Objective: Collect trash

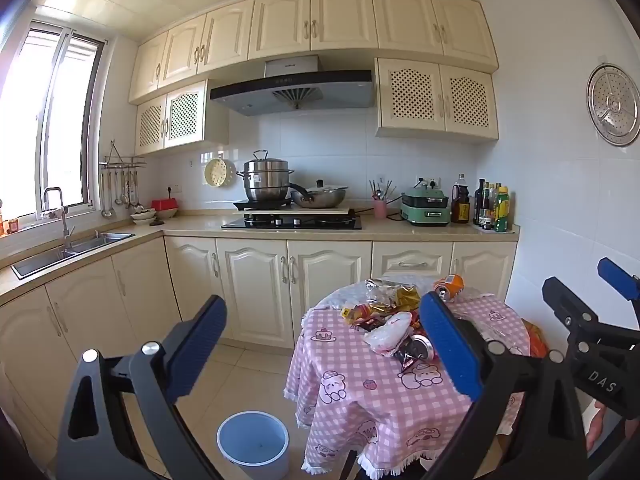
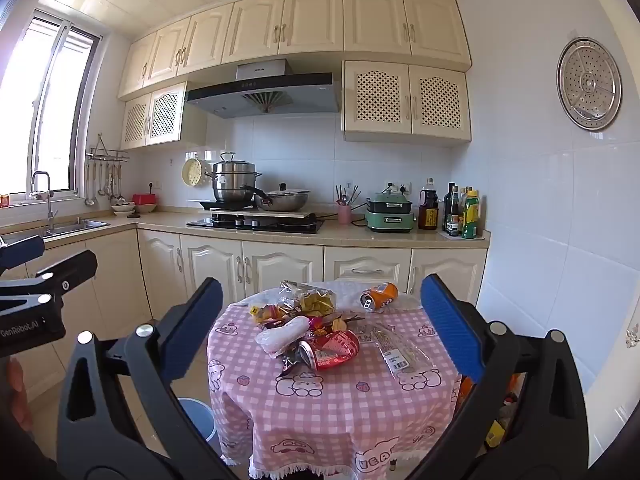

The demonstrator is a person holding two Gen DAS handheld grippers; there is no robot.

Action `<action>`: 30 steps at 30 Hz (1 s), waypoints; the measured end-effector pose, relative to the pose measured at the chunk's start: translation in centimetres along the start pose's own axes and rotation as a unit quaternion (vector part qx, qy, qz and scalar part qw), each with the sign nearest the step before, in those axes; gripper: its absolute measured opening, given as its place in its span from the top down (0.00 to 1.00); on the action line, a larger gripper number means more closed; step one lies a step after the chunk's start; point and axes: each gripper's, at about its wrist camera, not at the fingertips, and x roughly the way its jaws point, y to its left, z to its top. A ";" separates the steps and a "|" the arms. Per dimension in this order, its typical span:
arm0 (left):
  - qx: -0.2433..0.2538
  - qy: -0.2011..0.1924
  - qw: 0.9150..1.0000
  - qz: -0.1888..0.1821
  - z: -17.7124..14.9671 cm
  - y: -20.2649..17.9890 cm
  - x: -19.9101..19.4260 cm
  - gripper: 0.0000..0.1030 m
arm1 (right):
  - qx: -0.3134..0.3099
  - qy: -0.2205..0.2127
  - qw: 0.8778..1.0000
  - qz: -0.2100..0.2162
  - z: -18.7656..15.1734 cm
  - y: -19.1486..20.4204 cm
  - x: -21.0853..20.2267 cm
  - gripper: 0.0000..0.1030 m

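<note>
Sunny kitchen, with cream cupboards behind a small round table (image 2: 336, 412) in a pink checked cloth. On the floor left of the table stands a blue bin (image 1: 253, 442). The left gripper (image 1: 320, 344) is wide open and holds nothing. Trash lies in a pile on the table: a white bag (image 2: 282, 336), a red can (image 2: 334, 350) on its side, then an orange can (image 2: 380, 296) farther back. The right gripper (image 2: 320, 324) is wide open too, and holds nothing.

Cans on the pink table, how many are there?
2. An orange can lies on its side at the far edge of the table. A red can lies crushed in the middle beside wrappers. More could hide under the wrapper pile.
</note>
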 end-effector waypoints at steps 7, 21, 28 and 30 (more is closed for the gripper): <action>0.001 0.002 1.000 0.000 -0.2 -0.1 -0.2 0.07 | -0.001 0.002 1.000 0.000 0.0 0.0 0.0 0.06; 0.001 0.004 1.000 -0.002 -0.1 0.1 0.0 0.07 | 0.000 0.004 1.000 0.000 -0.1 0.1 0.1 0.06; 0.005 0.004 1.000 -0.002 -0.1 -0.8 0.2 0.07 | 0.000 0.004 1.000 0.001 -0.1 0.1 0.1 0.06; 0.007 0.004 1.000 -0.003 -0.1 -0.8 0.3 0.07 | 0.000 0.005 1.000 0.001 0.0 0.1 0.1 0.06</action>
